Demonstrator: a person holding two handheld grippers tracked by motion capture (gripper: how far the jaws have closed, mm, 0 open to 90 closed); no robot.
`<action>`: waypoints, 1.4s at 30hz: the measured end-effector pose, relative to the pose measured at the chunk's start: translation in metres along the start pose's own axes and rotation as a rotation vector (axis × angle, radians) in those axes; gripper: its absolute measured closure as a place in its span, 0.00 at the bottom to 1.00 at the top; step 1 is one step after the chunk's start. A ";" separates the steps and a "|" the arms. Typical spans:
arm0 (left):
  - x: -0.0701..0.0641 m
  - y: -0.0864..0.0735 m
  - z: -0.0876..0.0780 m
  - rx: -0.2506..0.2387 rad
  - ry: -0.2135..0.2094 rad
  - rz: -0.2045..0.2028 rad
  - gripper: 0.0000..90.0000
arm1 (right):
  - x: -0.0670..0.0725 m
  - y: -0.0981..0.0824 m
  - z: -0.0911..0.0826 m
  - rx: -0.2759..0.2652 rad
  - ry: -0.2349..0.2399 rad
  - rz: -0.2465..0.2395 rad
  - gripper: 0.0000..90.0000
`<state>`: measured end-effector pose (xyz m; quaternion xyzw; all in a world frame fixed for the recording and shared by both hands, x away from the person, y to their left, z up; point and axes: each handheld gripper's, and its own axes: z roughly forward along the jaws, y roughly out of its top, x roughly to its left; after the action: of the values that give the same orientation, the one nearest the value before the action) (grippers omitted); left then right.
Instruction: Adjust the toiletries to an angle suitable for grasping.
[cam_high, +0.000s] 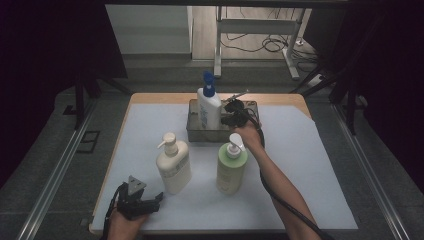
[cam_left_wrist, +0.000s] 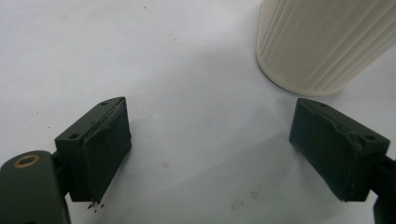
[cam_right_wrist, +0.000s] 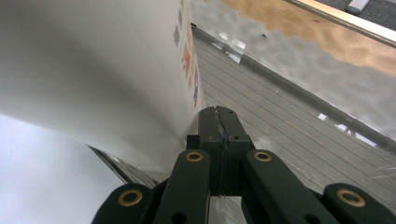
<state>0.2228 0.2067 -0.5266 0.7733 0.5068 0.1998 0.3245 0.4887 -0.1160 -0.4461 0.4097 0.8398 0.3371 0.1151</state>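
A white bottle with a blue pump stands upright in a metal tray at the back middle of the table. My right gripper is inside the tray just right of that bottle. In the right gripper view its jaws are shut pad to pad with nothing between them, beside the bottle's white wall and over the tray's ribbed floor. My left gripper rests low at the front left, open and empty, with the cream pump bottle's ribbed base just beyond its right jaw.
On the white mat a cream pump bottle and a green pump bottle stand side by side in front of the tray. The right forearm passes close to the green bottle. A wooden table edge shows at the back.
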 end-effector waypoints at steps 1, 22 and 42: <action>0.000 0.000 0.000 0.000 0.001 0.000 0.14 | 0.001 0.000 0.002 0.006 0.004 -0.008 1.00; 0.000 0.000 0.000 0.000 0.001 0.000 0.14 | 0.012 0.005 0.012 -0.004 0.056 -0.010 1.00; 0.000 0.000 0.000 0.001 0.000 0.001 0.14 | 0.030 0.008 0.016 -0.004 0.122 -0.069 1.00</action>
<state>0.2229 0.2068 -0.5265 0.7736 0.5066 0.1997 0.3241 0.4818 -0.0818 -0.4503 0.3588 0.8583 0.3591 0.0759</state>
